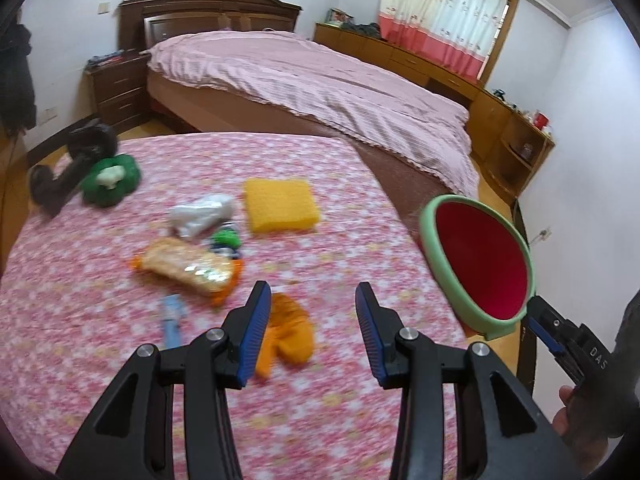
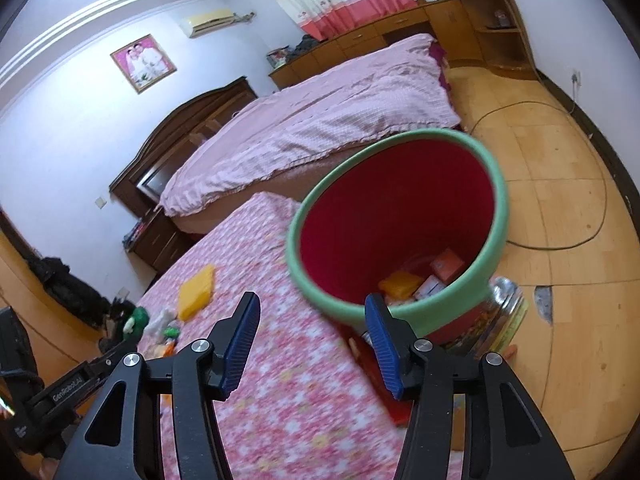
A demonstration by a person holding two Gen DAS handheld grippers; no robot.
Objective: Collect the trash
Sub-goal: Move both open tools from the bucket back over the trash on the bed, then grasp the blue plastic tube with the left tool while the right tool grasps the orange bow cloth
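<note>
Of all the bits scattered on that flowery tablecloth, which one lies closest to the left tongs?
The crumpled orange wrapper, right beside the left tongs' left fingertip. The snack packet, white wrapper and yellow sponge lie farther off.

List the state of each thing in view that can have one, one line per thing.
left gripper: open, nothing between the fingers
right gripper: open, rim of the bin near one finger, contact unclear
bin: tilted beside the table edge, some trash already inside
snack wrapper: lying flat on the table
orange peel: lying on the table, below the left gripper
yellow sponge: flat on the table
</note>
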